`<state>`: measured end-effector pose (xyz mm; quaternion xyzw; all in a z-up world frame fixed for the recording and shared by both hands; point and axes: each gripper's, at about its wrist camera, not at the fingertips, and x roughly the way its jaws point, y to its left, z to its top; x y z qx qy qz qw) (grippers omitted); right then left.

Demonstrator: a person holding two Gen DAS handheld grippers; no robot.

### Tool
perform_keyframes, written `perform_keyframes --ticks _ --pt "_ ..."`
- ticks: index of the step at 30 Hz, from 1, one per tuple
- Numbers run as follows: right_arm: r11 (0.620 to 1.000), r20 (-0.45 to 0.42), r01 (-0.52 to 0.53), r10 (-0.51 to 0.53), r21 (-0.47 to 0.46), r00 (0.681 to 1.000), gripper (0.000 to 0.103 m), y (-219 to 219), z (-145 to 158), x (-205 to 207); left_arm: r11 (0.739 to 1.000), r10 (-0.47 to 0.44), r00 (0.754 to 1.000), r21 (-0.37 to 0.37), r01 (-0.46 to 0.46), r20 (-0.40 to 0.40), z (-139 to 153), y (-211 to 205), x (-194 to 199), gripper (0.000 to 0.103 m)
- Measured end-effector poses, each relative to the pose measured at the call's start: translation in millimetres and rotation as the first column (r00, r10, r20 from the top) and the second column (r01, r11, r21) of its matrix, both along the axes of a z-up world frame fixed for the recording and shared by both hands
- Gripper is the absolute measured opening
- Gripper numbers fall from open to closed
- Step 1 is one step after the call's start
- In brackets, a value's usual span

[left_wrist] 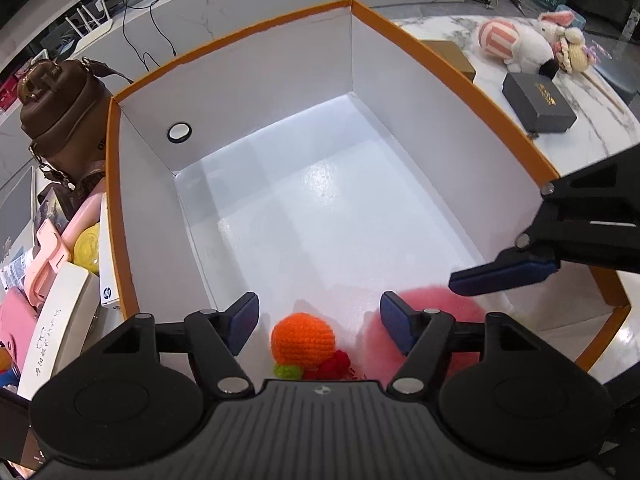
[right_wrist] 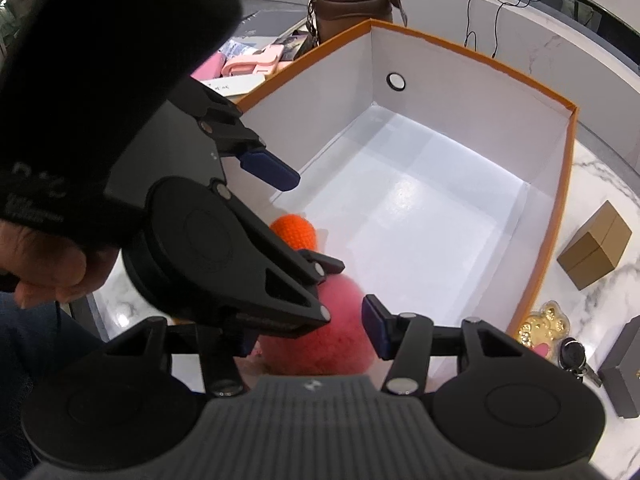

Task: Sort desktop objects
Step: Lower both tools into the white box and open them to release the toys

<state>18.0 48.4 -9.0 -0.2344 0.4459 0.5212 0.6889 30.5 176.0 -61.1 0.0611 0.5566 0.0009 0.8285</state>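
Observation:
A large orange-rimmed white box [left_wrist: 352, 4] fills both views [right_wrist: 472, 54]. On its floor at the near end lie an orange crocheted ball with green and red bits [left_wrist: 303, 338] [right_wrist: 296, 232] and a pink fluffy ball [left_wrist: 432, 304] [right_wrist: 320, 348]. My left gripper [left_wrist: 318, 322] is open above the orange ball, holding nothing. My right gripper [right_wrist: 312, 330] is open over the pink ball; its left finger is hidden behind the left gripper's body. One right fingertip [left_wrist: 500, 276] reaches into the box in the left wrist view.
A brown bag [left_wrist: 60, 108], pink items [left_wrist: 60, 248] and white boxes lie left of the box. On the marble table to the right are plush toys [left_wrist: 524, 44], a dark case [left_wrist: 538, 100], a tan box [right_wrist: 596, 246] and a gold trinket [right_wrist: 540, 326].

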Motion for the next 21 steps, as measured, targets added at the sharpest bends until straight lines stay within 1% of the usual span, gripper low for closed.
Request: perform_keyframes --ticks 7,15,17,21 --pt "0.999 0.012 0.001 -0.002 0.035 1.000 0.056 -13 9 1 1.000 0.027 0.999 -0.017 -0.026 0.044 12 1 -1 0.079" --pt "0.998 0.027 0.020 -0.022 0.066 0.999 0.056 -27 21 1 1.000 0.012 0.998 0.000 -0.012 0.054 17 -9 0 0.079" --pt "0.997 0.032 0.027 -0.029 0.073 0.999 0.056 -28 24 4 1.000 0.010 0.998 0.004 -0.011 0.063 21 -12 0 0.079" --pt "0.995 0.039 0.045 -0.049 0.085 0.998 0.056 -42 32 5 1.000 -0.002 0.996 0.011 0.001 0.088 31 -24 -2 0.079"
